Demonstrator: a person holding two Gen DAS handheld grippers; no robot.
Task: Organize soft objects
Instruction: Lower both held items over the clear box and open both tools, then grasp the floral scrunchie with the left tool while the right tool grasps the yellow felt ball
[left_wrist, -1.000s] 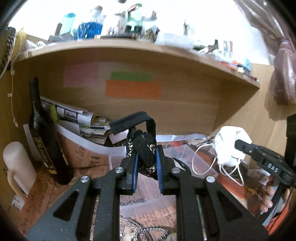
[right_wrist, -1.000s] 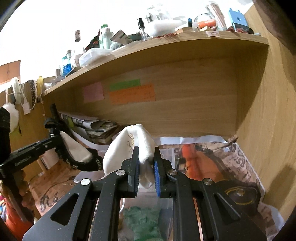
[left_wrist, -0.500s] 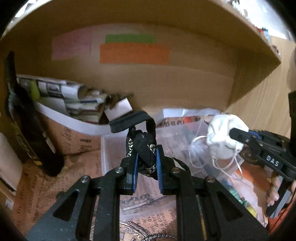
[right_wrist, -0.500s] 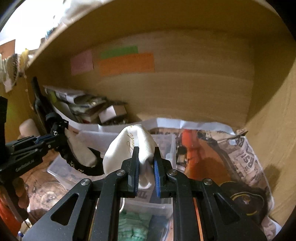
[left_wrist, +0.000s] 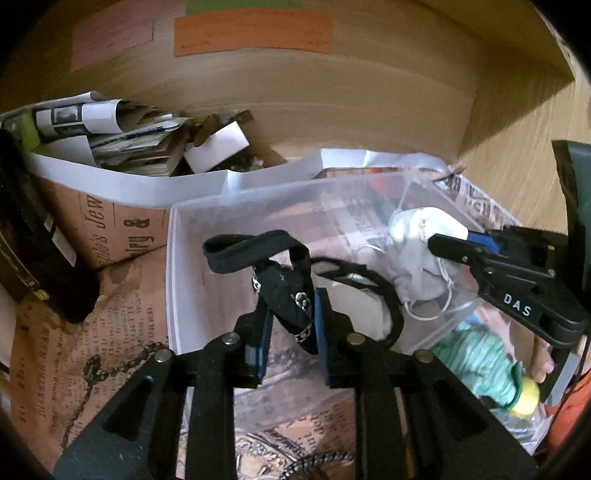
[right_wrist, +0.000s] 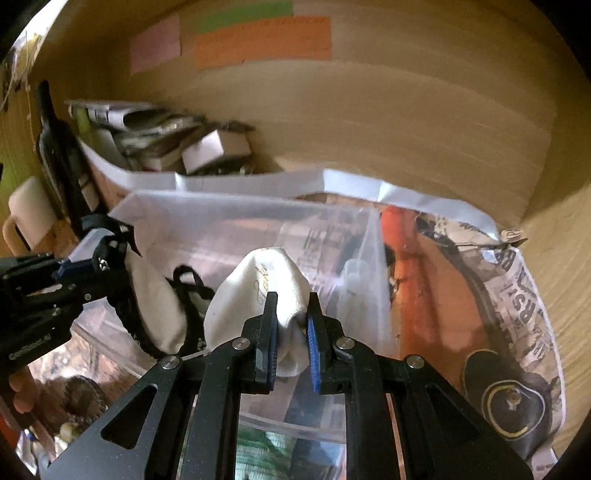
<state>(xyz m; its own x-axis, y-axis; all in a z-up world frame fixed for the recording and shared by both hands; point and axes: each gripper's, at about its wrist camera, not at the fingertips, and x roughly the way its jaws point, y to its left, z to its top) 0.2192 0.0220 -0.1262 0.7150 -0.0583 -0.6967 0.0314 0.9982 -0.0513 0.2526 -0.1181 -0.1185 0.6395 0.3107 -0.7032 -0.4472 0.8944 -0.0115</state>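
My left gripper (left_wrist: 290, 301) is shut on the black strap of a black-and-white fabric pouch (left_wrist: 364, 306) with a small chain, held over the clear plastic bin (left_wrist: 173, 266). In the right wrist view the left gripper (right_wrist: 88, 262) and its pouch (right_wrist: 155, 310) show at the left. My right gripper (right_wrist: 291, 314) is shut on a white face mask (right_wrist: 258, 284), held above the same bin (right_wrist: 236, 206). In the left wrist view the right gripper (left_wrist: 437, 242) and mask (left_wrist: 417, 251) hang over the bin's right side.
The bin sits on newspaper (left_wrist: 122, 302) inside a wooden shelf niche. A dark bottle (right_wrist: 59, 155) and a paper stack (left_wrist: 122, 140) stand at the back left. A green striped cloth (left_wrist: 476, 362) lies by the bin's near right. A chain (left_wrist: 110, 365) lies on the newspaper.
Both grippers have moved forward and down under the shelf, bringing the pouch and the mask over the clear bin. Both stay shut on their items.
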